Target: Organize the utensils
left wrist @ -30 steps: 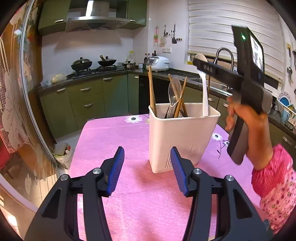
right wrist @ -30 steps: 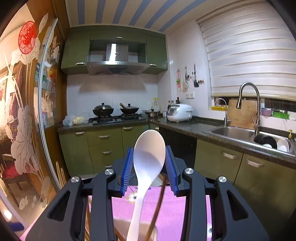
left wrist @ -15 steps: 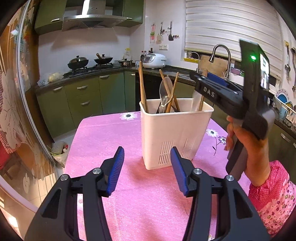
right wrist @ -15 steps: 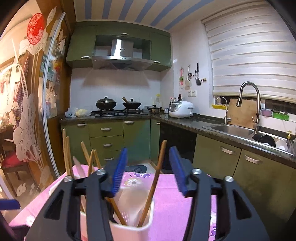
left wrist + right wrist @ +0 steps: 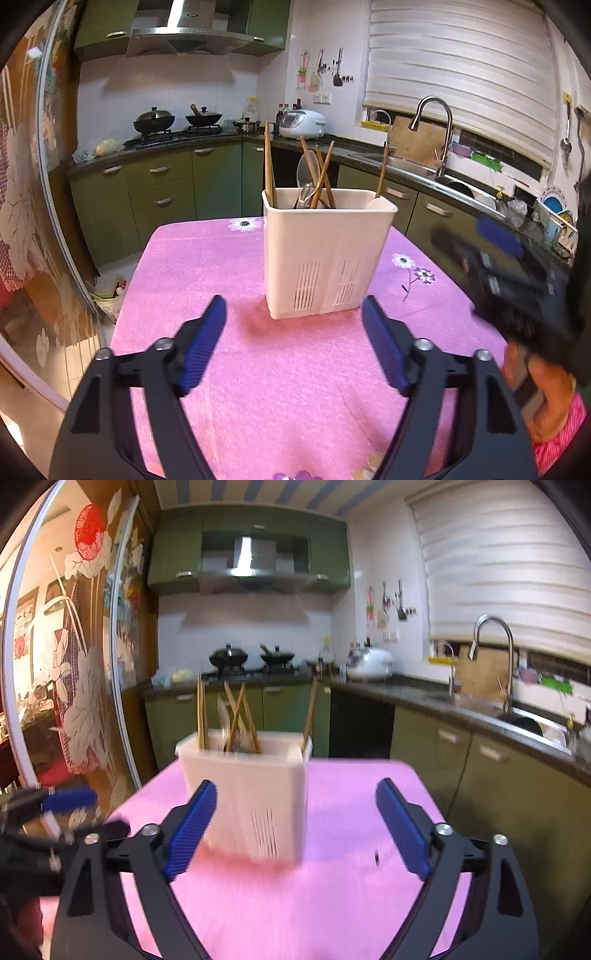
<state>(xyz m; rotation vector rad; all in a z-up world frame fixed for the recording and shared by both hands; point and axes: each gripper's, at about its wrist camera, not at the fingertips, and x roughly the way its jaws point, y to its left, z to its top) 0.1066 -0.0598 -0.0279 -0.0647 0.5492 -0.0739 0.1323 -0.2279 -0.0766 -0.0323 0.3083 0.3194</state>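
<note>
A white utensil holder [image 5: 325, 254] stands on the pink tablecloth [image 5: 295, 387]. It holds wooden chopsticks [image 5: 269, 166], a metal spoon [image 5: 306, 177] and a white spoon [image 5: 377, 202] whose bowl just shows above the rim. My left gripper [image 5: 293, 347] hovers in front of the holder, jaws opening, nothing between them. My right gripper [image 5: 295, 823], blurred, is also near the holder [image 5: 255, 797]; its jaws are opening wide and are empty. In the left wrist view the right gripper [image 5: 491, 254] appears at the right, held by a hand [image 5: 535, 391].
Green kitchen cabinets and a dark counter [image 5: 424, 173] with a sink and tap [image 5: 439, 129] run behind and to the right of the table. A stove with pans [image 5: 177, 123] is at the back. A glass partition [image 5: 74, 664] stands on the left.
The white spoon left the right gripper and now sits in the holder. The right gripper drew back and down from above the holder, opening wide. The left gripper's jaws spread.
</note>
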